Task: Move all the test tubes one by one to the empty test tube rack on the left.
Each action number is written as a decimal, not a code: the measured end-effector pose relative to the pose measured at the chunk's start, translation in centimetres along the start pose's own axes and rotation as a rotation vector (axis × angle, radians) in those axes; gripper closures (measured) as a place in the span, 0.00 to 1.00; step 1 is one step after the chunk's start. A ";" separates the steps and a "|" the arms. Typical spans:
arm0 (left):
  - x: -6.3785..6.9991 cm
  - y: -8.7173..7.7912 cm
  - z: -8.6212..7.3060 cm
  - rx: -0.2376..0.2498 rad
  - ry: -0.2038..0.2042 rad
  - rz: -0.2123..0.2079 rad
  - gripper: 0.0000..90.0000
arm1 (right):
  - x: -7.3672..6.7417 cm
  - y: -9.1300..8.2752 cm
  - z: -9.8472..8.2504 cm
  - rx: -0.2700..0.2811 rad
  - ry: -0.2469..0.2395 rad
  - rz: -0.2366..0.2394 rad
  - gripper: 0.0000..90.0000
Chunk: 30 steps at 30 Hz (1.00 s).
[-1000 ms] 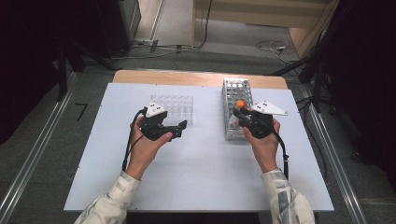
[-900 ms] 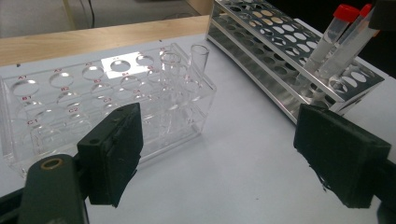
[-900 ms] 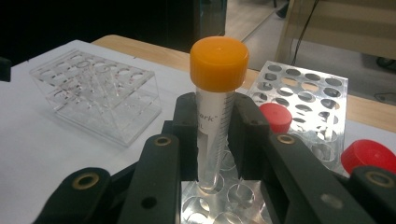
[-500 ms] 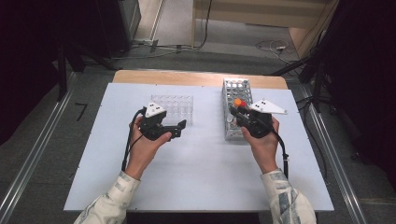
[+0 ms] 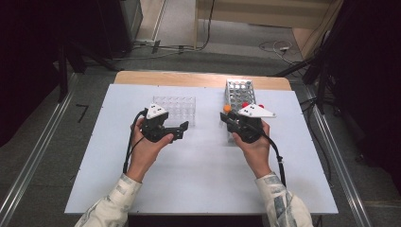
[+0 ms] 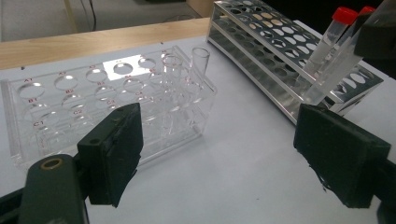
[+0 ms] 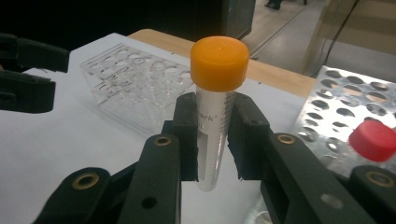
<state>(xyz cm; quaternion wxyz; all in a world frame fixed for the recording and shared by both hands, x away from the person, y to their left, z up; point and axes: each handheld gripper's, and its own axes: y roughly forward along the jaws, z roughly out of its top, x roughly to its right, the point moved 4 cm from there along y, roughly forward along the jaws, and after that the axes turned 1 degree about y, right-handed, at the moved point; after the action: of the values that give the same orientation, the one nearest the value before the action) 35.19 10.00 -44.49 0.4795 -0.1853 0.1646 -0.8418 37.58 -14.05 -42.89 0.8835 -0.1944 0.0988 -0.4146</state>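
Observation:
My right gripper [image 7: 215, 140] is shut on a clear tube with an orange cap [image 7: 218, 88], held upright. In the high view that tube [image 5: 227, 109] hangs just left of the metal rack [image 5: 240, 90], with the right gripper [image 5: 226, 118] under its cap. Two red-capped tubes [image 6: 334, 37] stand in the metal rack [image 6: 280, 42]. My left gripper [image 6: 219, 149] is open, with nothing between its pads, and points at the clear plastic rack [image 6: 107, 98]. One uncapped clear tube [image 6: 200, 60] stands in that rack's near right corner. The left gripper [image 5: 182, 127] sits just in front of the clear rack [image 5: 175, 106].
Both racks stand on a white tabletop [image 5: 203, 175], with a wooden strip [image 5: 189, 78] along its far edge. White surface lies bare between the two racks and in front of the hands. A red cap [image 7: 373, 140] is close to my right gripper's right jaw.
My right gripper has moved left with the orange-capped tube, away from the metal rack toward the gap between the racks. The left hand has stayed put.

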 end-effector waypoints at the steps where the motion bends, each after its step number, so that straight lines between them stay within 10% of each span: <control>1: 0.0 0.0 0.0 0.000 0.001 0.001 0.19 | -0.4 0.3 -0.1 -0.007 -0.005 0.006 0.79; 30: 1.1 -0.8 1.4 0.035 0.015 -0.044 0.22 | -6.5 6.0 -1.4 -0.102 -0.056 0.131 0.79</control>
<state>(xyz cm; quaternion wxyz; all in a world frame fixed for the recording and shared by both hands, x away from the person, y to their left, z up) 34.80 9.31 -42.72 0.4626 -0.1743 0.1492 -0.8564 37.13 -5.88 -46.62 0.9002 -0.2437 0.1074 -0.3446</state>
